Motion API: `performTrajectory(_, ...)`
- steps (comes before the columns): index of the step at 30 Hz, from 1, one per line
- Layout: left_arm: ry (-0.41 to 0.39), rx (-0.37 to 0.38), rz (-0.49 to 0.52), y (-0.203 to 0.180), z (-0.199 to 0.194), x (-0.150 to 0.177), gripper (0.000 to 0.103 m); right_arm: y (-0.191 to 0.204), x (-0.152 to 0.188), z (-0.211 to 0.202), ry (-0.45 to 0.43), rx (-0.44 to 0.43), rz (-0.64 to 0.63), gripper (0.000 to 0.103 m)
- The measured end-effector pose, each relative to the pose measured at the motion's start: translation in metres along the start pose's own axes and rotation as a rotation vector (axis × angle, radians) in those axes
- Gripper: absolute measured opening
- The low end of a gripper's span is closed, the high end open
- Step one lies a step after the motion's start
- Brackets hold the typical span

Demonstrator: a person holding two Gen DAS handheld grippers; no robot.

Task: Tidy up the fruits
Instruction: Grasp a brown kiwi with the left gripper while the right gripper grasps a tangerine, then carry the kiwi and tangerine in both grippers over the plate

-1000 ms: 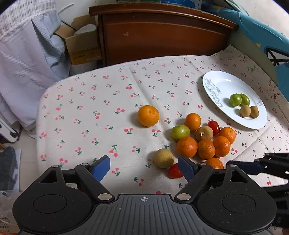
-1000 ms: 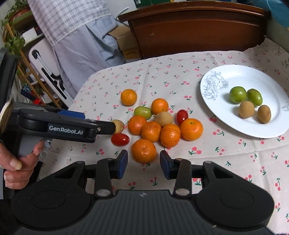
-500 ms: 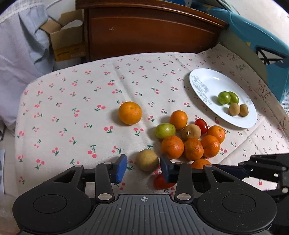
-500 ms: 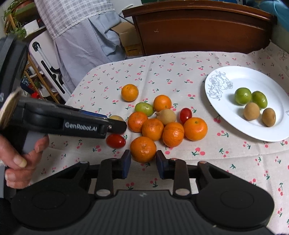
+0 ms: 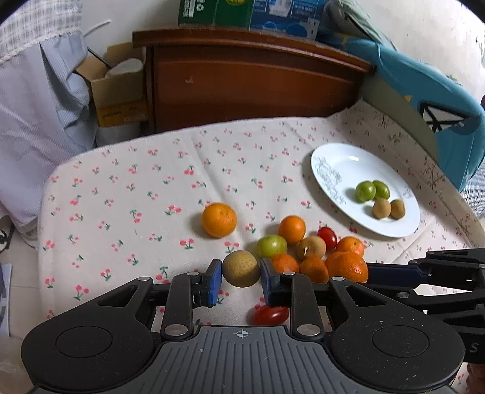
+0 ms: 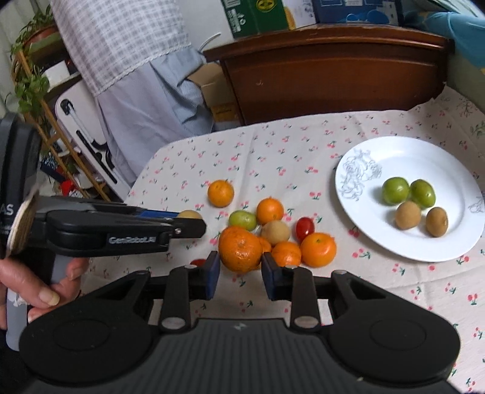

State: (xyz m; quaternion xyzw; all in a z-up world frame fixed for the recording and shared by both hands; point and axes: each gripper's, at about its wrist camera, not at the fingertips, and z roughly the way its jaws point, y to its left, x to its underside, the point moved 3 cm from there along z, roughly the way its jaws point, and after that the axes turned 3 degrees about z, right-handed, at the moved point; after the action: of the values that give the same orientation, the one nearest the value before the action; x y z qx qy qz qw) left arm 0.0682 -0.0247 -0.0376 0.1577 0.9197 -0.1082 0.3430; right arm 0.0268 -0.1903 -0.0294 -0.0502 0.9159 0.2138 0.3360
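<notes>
Mid-pick on both sides: left tool (image 5: 241, 274) clamped on a tan round fruit (image 5: 241, 268), blue pads pressed to its two flanks, the fruit sitting at the near left edge of the heap on the cherry-print desk (image 5: 127, 194); right tool (image 6: 237, 266) narrowed around a large orange (image 6: 240, 248), pads against its sides, the orange seemingly raised a little clear of the other oranges (image 6: 318, 249) behind it. Judged as the grasp-and-lift step of sorting. Already on the white plate (image 6: 409, 157) to the right: two green fruits (image 6: 407, 188) and two tan ones (image 6: 421, 217), paired by kind. Next, probably: carry the tan fruit over the heap to the plate and set it beside its likes without knocking the red tomato (image 5: 270, 314) lying just under the left tool; orange likely bound for its own group, destination not evident. Risk of rolling, all pieces being round on soft cloth. Legible writing: "GenRobot.AI" along the side of the left tool as seen from the right wrist view; cartons (image 6: 257, 13) on top of the wooden cabinet printed, text too small to read.
</notes>
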Motion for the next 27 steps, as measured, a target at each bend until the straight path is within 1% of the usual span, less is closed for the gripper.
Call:
performTrajectory(6,-0.02,0.0,-0.008,0.0,-0.008,-0.004,0.025,0.0,0.0,0.001,0.005,0.0,0.002,0.03)
performTrajectory(12,-0.05,-0.01,-0.03,0.001,-0.014,-0.01,0.025,0.0,-0.007,-0.006,-0.02,-0.005,0.001,0.03)
performTrajectory(17,-0.103,-0.013,-0.018,-0.005,-0.023,-0.025,0.025,-0.007,-0.031,-0.026,-0.105,0.003,-0.009,0.03)
performTrajectory(21,-0.134,0.013,0.004,-0.018,-0.022,-0.041,0.025,-0.03,-0.056,-0.044,-0.185,0.036,0.036,0.03)
performTrajectory(23,-0.138,0.029,0.013,-0.024,-0.02,-0.048,0.025,-0.041,-0.066,-0.05,-0.214,0.058,0.057,0.03)
performTrajectory(27,-0.13,0.094,0.003,-0.039,-0.01,-0.06,0.025,-0.064,-0.082,-0.058,-0.248,0.105,0.078,0.03)
